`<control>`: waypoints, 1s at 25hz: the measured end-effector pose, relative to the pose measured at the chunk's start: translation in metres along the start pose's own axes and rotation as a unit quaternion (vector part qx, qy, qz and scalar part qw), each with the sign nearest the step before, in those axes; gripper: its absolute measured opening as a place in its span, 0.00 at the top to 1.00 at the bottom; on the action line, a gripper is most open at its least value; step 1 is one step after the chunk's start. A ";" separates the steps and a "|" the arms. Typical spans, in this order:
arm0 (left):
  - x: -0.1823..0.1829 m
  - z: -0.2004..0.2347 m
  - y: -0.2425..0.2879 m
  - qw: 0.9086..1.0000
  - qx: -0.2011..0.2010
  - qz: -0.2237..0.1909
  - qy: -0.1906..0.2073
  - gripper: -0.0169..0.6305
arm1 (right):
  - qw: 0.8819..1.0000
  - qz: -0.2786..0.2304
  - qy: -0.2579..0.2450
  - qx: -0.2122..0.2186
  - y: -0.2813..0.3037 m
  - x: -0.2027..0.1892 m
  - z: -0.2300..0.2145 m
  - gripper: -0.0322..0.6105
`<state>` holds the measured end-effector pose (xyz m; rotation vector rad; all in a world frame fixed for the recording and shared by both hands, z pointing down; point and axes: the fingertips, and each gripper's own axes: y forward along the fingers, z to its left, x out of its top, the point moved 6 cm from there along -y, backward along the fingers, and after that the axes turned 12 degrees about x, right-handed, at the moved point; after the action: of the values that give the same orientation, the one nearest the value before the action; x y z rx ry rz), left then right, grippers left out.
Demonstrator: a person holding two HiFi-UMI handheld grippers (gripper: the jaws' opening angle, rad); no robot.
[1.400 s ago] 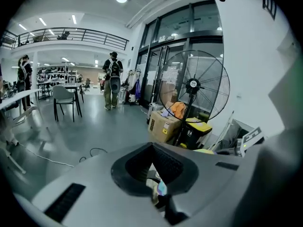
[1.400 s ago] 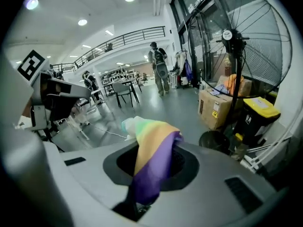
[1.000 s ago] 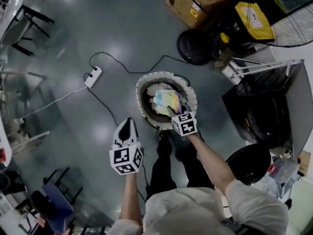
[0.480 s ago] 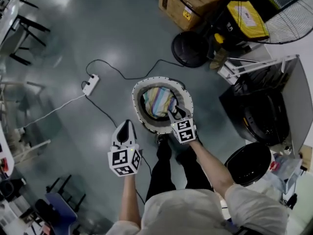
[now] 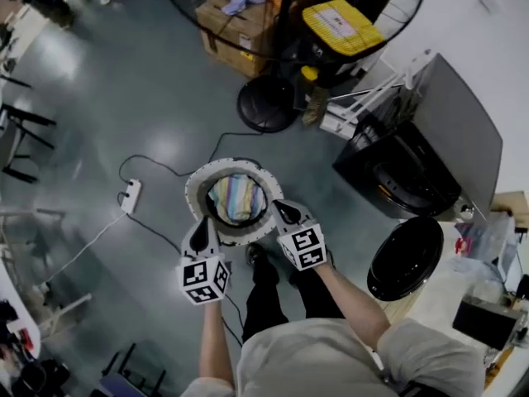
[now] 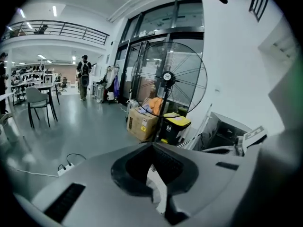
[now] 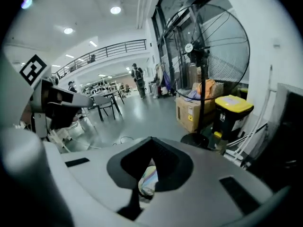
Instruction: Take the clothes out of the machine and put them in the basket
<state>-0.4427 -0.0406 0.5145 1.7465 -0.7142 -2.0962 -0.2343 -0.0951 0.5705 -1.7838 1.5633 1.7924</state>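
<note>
One striped pastel garment (image 5: 238, 197) | bunched | inside round white-rimmed basket (image 5: 195, 190)

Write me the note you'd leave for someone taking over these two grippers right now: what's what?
Left gripper: jaws shut, empty, by the near rim of the basket.
Right gripper: jaws have just closed with nothing between them, by the basket's other side.
Things: the basket is on the floor in front of the person, with a striped cloth inside. The machine is to the right, with its door open.
Done: the striped cloth is in the basket.
Left: check the drum, which is too dark to show whether clothes remain, and move any to the basket.
</note>
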 end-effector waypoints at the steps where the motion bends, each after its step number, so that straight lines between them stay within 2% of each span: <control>1: 0.004 -0.016 -0.002 1.000 -0.010 -0.003 0.005 0.95 | 1.000 -0.011 -0.004 -0.012 -0.021 0.007 -0.006 0.91; 6: 0.030 -0.112 -0.011 0.997 -0.069 -0.022 0.041 0.95 | 0.993 -0.069 -0.020 -0.089 -0.138 0.032 -0.048 0.91; 11: 0.048 -0.227 -0.029 0.988 -0.132 -0.035 0.075 0.95 | 0.979 -0.112 -0.009 -0.168 -0.269 0.032 -0.094 0.91; 17: 0.068 -0.363 -0.043 0.961 -0.232 -0.056 0.141 0.95 | 0.945 -0.140 0.028 -0.293 -0.413 -0.001 -0.139 0.91; 22: 0.075 -0.452 -0.061 0.942 -0.281 -0.075 0.170 0.95 | 0.912 -0.155 0.063 -0.375 -0.516 -0.037 -0.161 0.91; 25: 0.078 -0.497 -0.071 0.931 -0.306 -0.081 0.184 0.95 | 0.896 -0.161 0.081 -0.405 -0.561 -0.056 -0.167 0.91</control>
<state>0.0318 -0.1088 0.3477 1.7726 0.1864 -1.7330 0.2941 0.0567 0.3631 -2.3809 0.4638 2.3341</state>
